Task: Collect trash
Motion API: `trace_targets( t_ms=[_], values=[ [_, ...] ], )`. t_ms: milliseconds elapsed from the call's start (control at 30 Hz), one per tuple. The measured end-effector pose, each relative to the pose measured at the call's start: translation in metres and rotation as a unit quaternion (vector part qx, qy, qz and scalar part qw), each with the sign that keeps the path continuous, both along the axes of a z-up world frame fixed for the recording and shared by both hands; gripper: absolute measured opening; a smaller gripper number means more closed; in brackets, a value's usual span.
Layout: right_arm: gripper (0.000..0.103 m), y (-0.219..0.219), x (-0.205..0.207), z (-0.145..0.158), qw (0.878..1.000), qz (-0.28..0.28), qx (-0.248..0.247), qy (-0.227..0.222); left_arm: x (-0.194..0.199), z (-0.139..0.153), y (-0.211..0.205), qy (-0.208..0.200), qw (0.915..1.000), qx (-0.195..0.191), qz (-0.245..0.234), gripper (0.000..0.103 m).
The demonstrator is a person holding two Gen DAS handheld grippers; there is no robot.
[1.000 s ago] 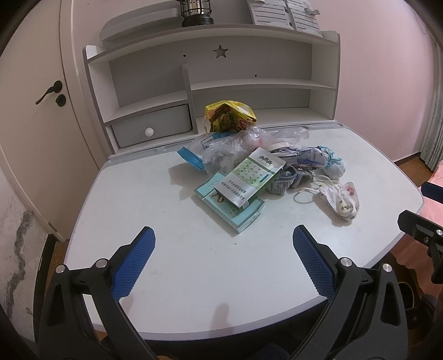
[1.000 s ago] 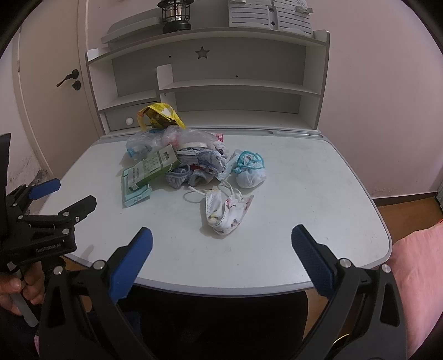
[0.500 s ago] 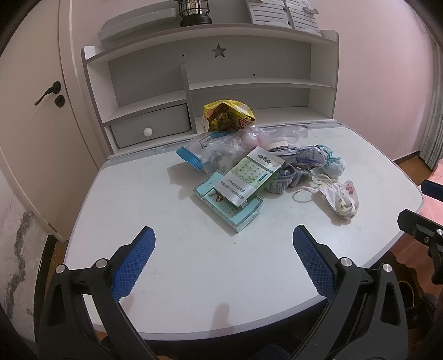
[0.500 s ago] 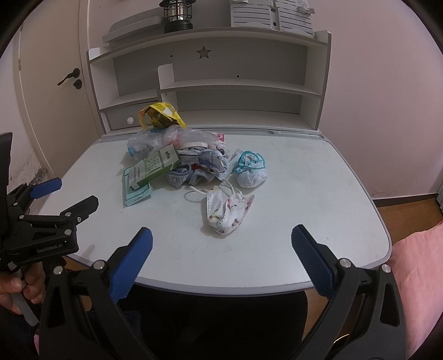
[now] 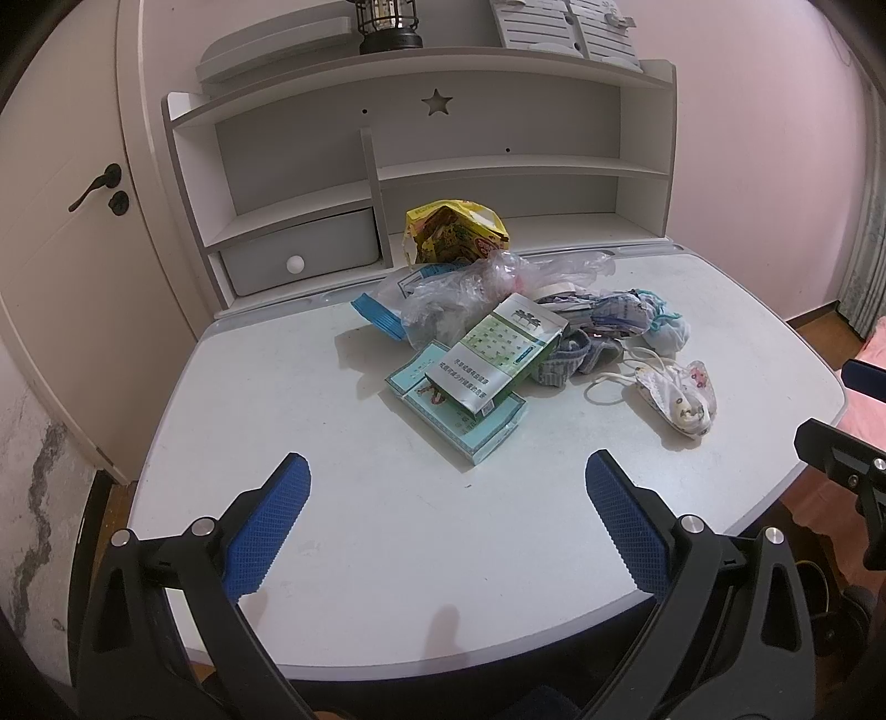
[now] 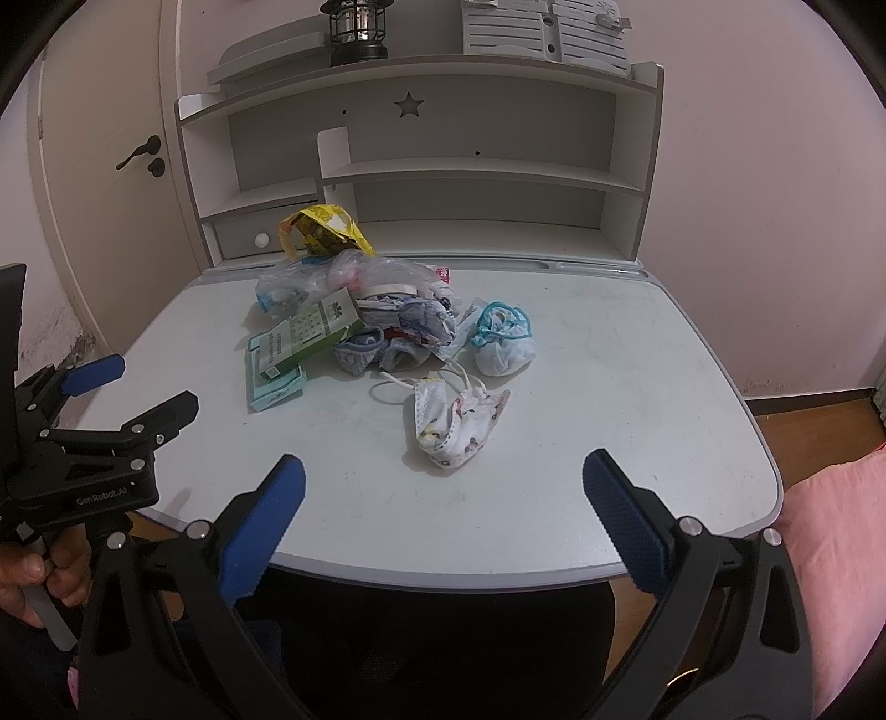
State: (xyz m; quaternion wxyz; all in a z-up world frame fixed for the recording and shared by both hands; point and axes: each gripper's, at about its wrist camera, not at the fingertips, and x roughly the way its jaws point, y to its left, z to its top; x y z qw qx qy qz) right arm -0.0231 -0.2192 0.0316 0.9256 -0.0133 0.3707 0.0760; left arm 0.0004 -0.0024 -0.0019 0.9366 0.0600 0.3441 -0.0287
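A pile of trash lies mid-desk: a green-white carton on a teal box, crumpled clear plastic, a yellow snack bag, wadded cloth and a printed face mask. The right wrist view shows the mask, a blue-trimmed wad, the carton and the snack bag. My left gripper is open and empty over the desk's near edge, short of the boxes. My right gripper is open and empty, short of the mask. The left gripper also shows in the right wrist view.
The white desk carries a shelf hutch with a small drawer at the back. A lantern stands on top. A door is at the left, a pink cushion at the right.
Both grippers have drifted slightly; the views shift a little. The jaws stay open and the trash has not moved.
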Motion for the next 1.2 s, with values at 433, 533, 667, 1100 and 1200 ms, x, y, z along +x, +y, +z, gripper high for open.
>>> trace_targets(
  t_ms=[433, 533, 667, 1100, 1200],
  values=[
    [0.097, 0.0005, 0.0002, -0.0002, 1.0, 0.001, 0.001, 0.0, 0.0011, 0.0001, -0.0015, 0.001, 1.0, 0.0, -0.001, 0.097],
    [0.097, 0.0011, 0.0, -0.0005, 1.0, 0.0, 0.0, 0.001, -0.0003, 0.0, -0.0015, 0.0, 1.0, 0.001, -0.001, 0.097],
    [0.097, 0.0011, 0.0001, -0.0004, 1.0, 0.001, 0.0, 0.0, 0.0, 0.0, -0.0019, 0.001, 1.0, 0.001, -0.001, 0.097],
    [0.097, 0.0007, 0.0, 0.0, 1.0, 0.001, 0.0, 0.0, 0.0005, -0.0009, -0.0014, 0.003, 1.0, 0.0, 0.0, 0.097],
    [0.097, 0.0008, 0.0003, -0.0001, 1.0, 0.001, 0.0, 0.001, 0.0004, -0.0044, -0.0007, 0.006, 1.0, -0.003, 0.0, 0.097]
  ],
)
